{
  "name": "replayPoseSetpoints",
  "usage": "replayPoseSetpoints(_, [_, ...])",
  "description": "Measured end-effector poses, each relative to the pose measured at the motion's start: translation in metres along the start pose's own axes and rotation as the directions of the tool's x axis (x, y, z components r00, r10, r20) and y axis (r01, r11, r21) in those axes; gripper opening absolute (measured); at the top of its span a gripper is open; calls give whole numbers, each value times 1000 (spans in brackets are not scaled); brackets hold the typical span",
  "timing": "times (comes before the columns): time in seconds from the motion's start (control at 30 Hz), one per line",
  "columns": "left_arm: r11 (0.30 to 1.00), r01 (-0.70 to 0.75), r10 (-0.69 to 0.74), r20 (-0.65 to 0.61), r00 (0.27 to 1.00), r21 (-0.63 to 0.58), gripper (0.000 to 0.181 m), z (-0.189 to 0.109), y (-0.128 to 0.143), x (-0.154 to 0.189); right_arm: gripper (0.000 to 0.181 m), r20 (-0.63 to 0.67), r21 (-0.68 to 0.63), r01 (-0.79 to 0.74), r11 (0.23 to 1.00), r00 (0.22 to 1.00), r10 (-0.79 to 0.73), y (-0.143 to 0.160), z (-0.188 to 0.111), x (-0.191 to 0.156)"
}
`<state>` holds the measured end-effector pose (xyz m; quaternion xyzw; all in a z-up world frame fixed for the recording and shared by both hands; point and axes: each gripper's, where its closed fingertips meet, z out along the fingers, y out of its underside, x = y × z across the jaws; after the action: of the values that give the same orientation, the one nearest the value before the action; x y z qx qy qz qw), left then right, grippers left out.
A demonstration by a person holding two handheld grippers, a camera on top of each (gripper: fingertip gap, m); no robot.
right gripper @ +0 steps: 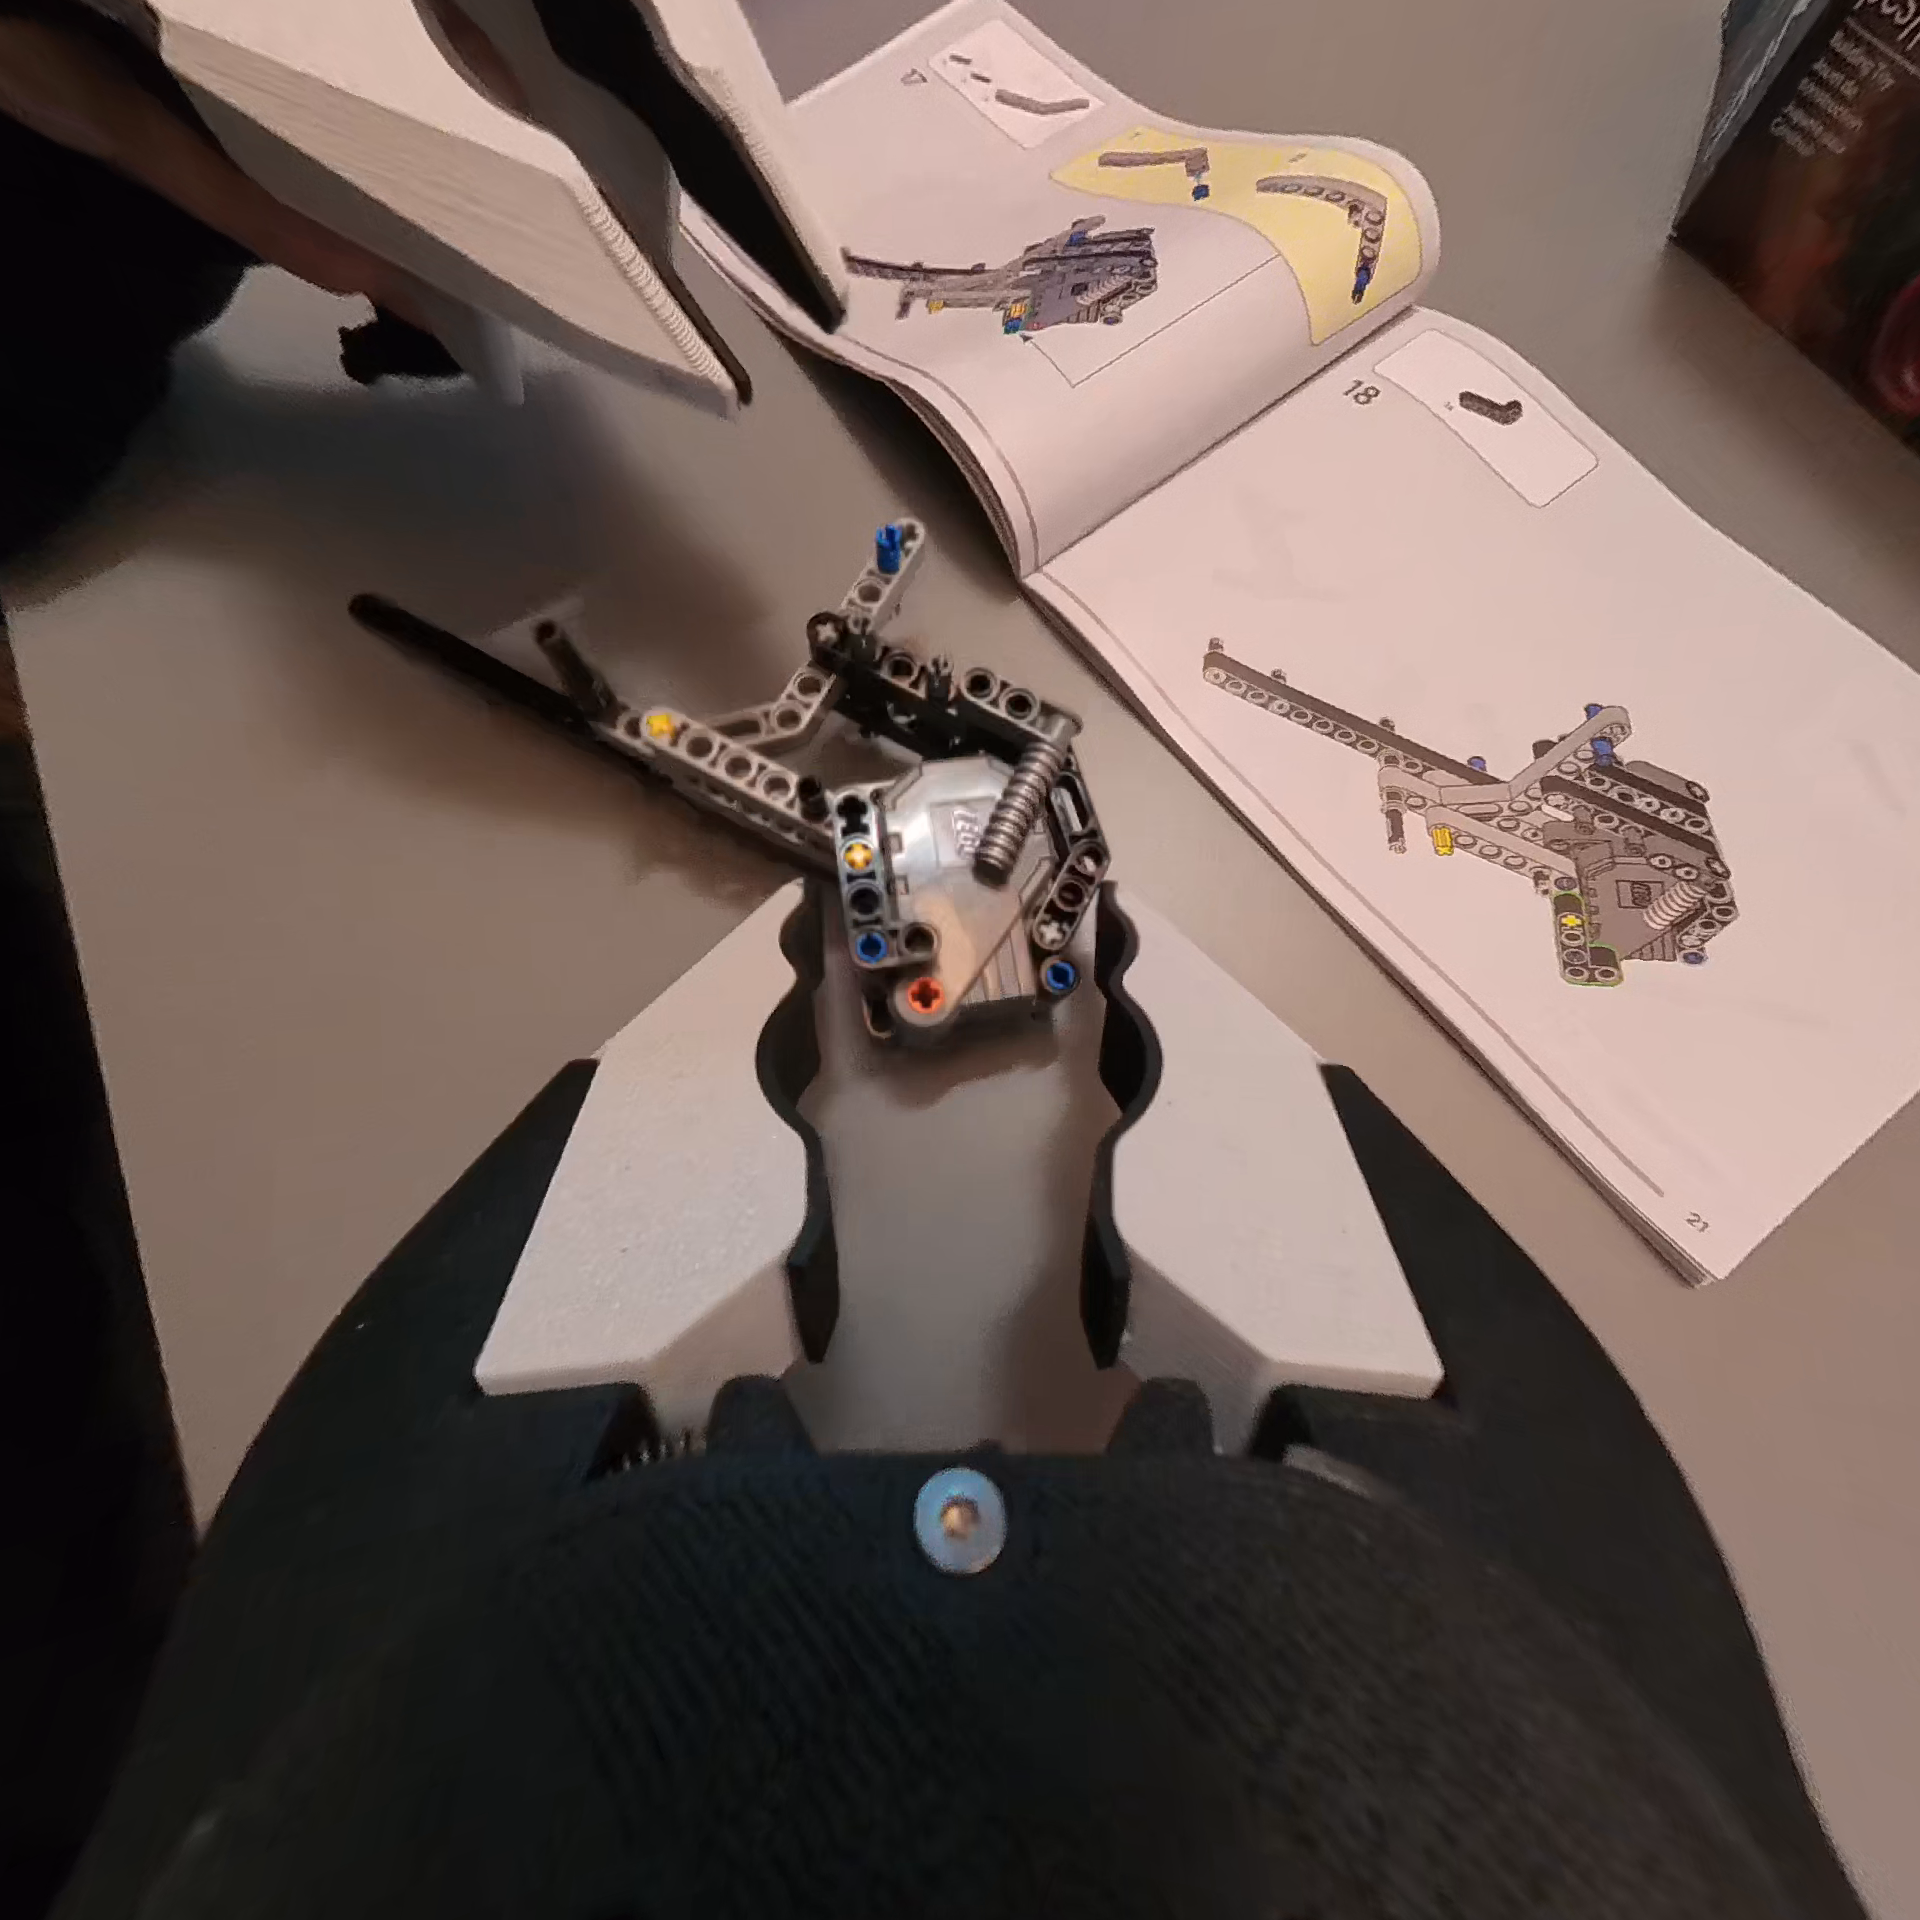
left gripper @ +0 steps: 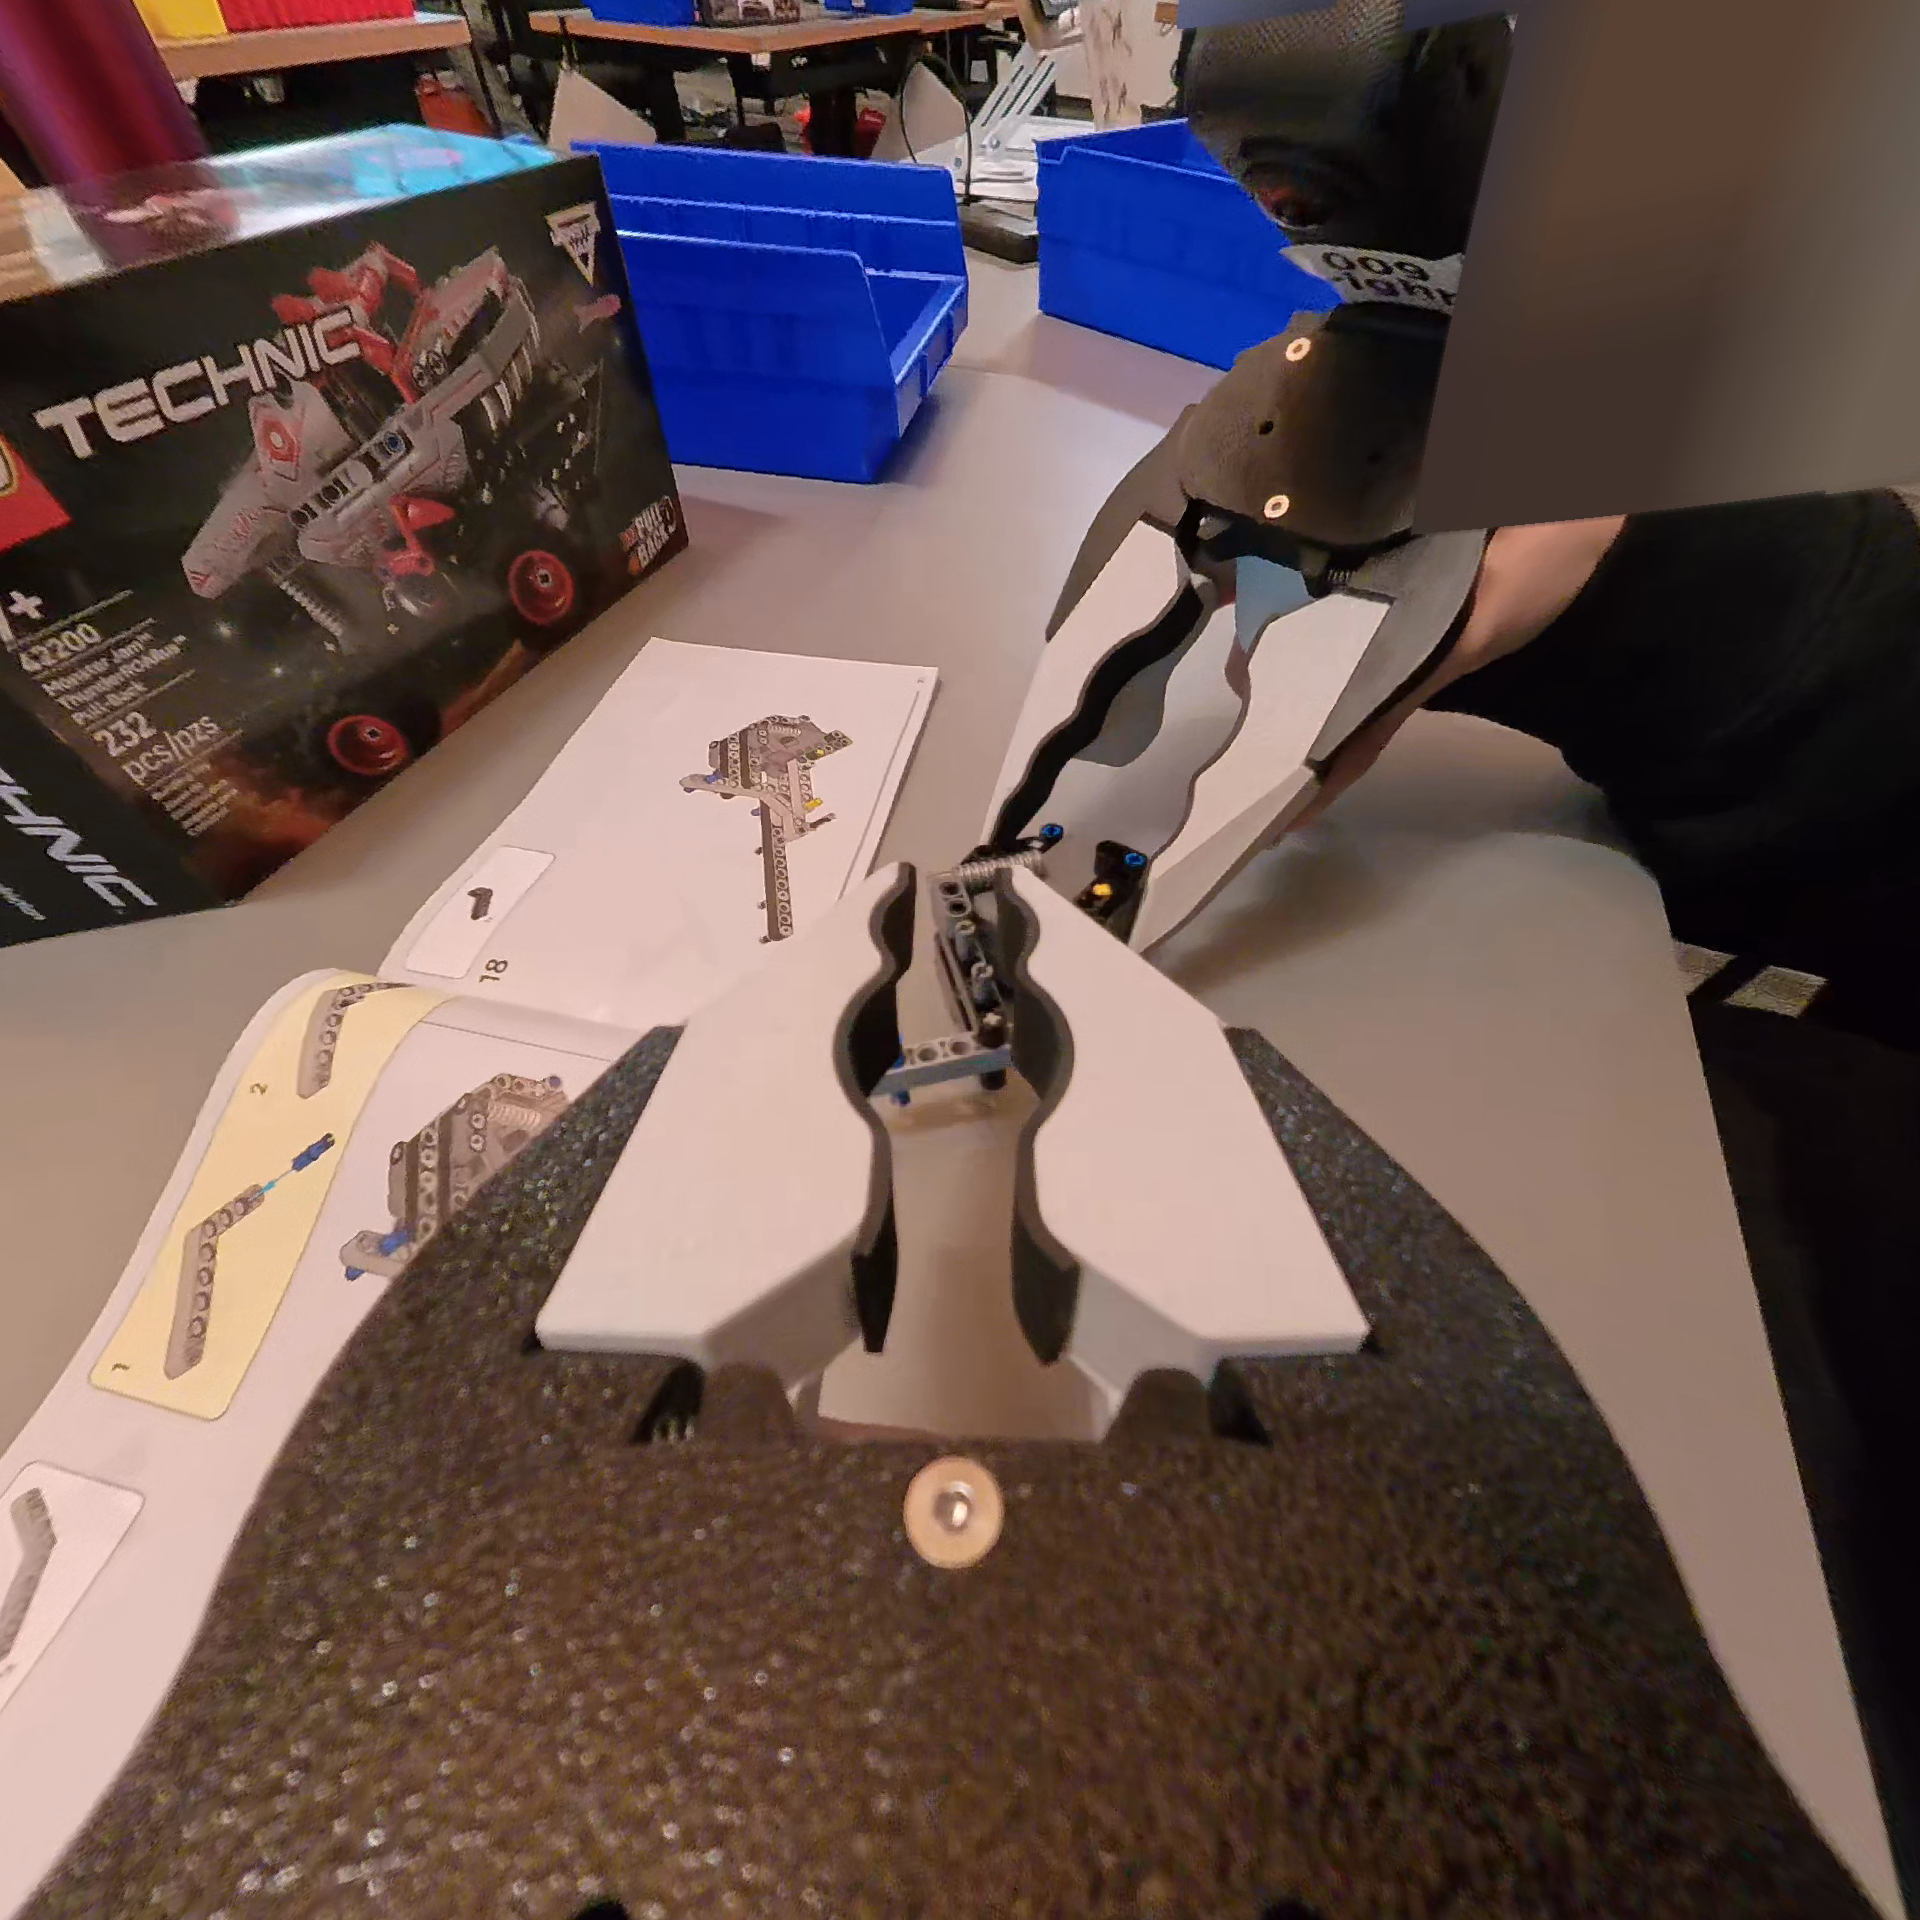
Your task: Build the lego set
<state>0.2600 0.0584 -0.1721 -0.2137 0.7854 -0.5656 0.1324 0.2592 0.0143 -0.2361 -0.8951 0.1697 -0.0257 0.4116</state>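
Note:
A part-built Lego assembly (right gripper: 935, 862) lies on the grey table (right gripper: 312, 935): a silver motor block with a spring, black and grey holed beams, and a long beam running off to the left. My right gripper (right gripper: 954, 909) is open and its fingers straddle the motor end without clearly touching it. My left gripper (left gripper: 958, 883) hovers above the long-beam end with a narrow gap between its fingers. The assembly (left gripper: 961, 966) shows through that gap. In the right wrist view the left gripper (right gripper: 784, 353) is raised and empty. The right gripper (left gripper: 1070, 888) also shows in the left wrist view.
An open instruction booklet (left gripper: 675, 831) lies left of the assembly, and shows in the right wrist view (right gripper: 1403, 831). The Lego box (left gripper: 312, 499) stands behind it. Two blue bins (left gripper: 790, 312) sit at the back. A person's black sleeve (left gripper: 1714, 675) is at the right.

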Motion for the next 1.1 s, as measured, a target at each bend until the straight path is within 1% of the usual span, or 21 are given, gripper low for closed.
replayPoseSetpoints(0.03, [1000, -13, 13, 9, 1000, 0, 13, -1, -1, 0, 52, 14, 17, -12, 1000, 1000, 12, -2, -1, -1])
replayPoseSetpoints(0.1, [999, -53, 53, 30, 998, -7, 13, -1, -2, -1, 55, 36, 47, -37, 998, 999, 36, -4, -3, -1])
replayPoseSetpoints(0.13, [997, -76, 77, 41, 996, -12, 13, -1, -3, -1, 58, 44, 45, -44, 998, 998, 42, -3, -4, -1])
replayPoseSetpoints(0.23, [988, -150, 152, 65, 986, -35, 14, -1, -2, 2, 67, 14, 17, -25, 1000, 1000, 25, 4, -6, 6])
replayPoseSetpoints(0.4, [954, -291, 296, 62, 953, -73, 18, 2, 0, 12, 59, 57, 14, 11, 1000, 998, -12, 10, 4, 1])
replayPoseSetpoints(0.5, [909, -393, 405, 72, 912, -135, 31, 2, 1, 19, 50, 92, 15, -26, 1000, 995, 25, 11, 5, -1])
replayPoseSetpoints(0.57, [848, -493, 517, 101, 850, -196, 42, 0, -1, 21, 44, 127, 15, -119, 993, 985, 116, 9, 5, -1])
replayPoseSetpoints(0.6, [805, -546, 582, 130, 803, -233, 54, 0, -3, 21, 44, 144, 16, -191, 982, 972, 186, 8, 5, -1])
replayPoseSetpoints(0.63, [755, -591, 644, 152, 750, -284, 59, 0, -3, 21, 44, 164, 14, -279, 960, 948, 273, 6, 4, -1])
replayPoseSetpoints(0.67, [706, -623, 697, 175, 695, -338, 52, 0, -3, 20, 44, 184, 7, -337, 941, 926, 330, 5, 4, -1])
replayPoseSetpoints(0.7, [657, -647, 746, 209, 632, -388, 43, 1, -6, 18, 43, 197, 2, -360, 933, 915, 353, 5, 3, -2])
replayPoseSetpoints(0.73, [602, -674, 793, 218, 569, -427, 43, 2, -7, 19, 44, 209, -12, -378, 926, 904, 372, 6, 3, -4])
replayPoseSetpoints(0.8, [494, -724, 866, 192, 463, -481, 35, 6, -5, 26, 44, 232, -33, -385, 923, 895, 381, 7, 1, -7])
replayPoseSetpoints(0.83, [448, -730, 888, 165, 429, -516, 31, 5, -2, 29, 44, 236, -38, -385, 922, 893, 383, 7, 0, -8])
replayPoseSetpoints(0.87, [410, -725, 902, 128, 412, -554, 33, 2, 2, 33, 43, 239, -44, -390, 920, 890, 389, 7, 0, -8])
replayPoseSetpoints(0.9, [382, -723, 905, 73, 420, -576, 52, -3, 6, 40, 43, 242, -52, -409, 911, 880, 409, 7, -1, -7])
replayPoseSetpoints(0.97, [410, -745, 889, 48, 455, -526, 61, -5, 1, 61, 43, 247, -62, -413, 909, 876, 414, 7, -1, -5])
replayPoseSetpoints(1.0, [411, -759, 891, 47, 451, -505, 73, -3, -2, 68, 43, 250, -66, -415, 907, 873, 418, 7, -1, -5])
replayPoseSetpoints(1.03, [394, -769, 901, 47, 431, -503, 74, 1, -1, 68, 43, 253, -72, -415, 907, 872, 419, 7, -1, -5])
replayPoseSetpoints(1.1, [313, -753, 921, -7, 389, -579, 81, 5, 16, 54, 43, 273, -91, -414, 906, 864, 423, 7, 0, -8])
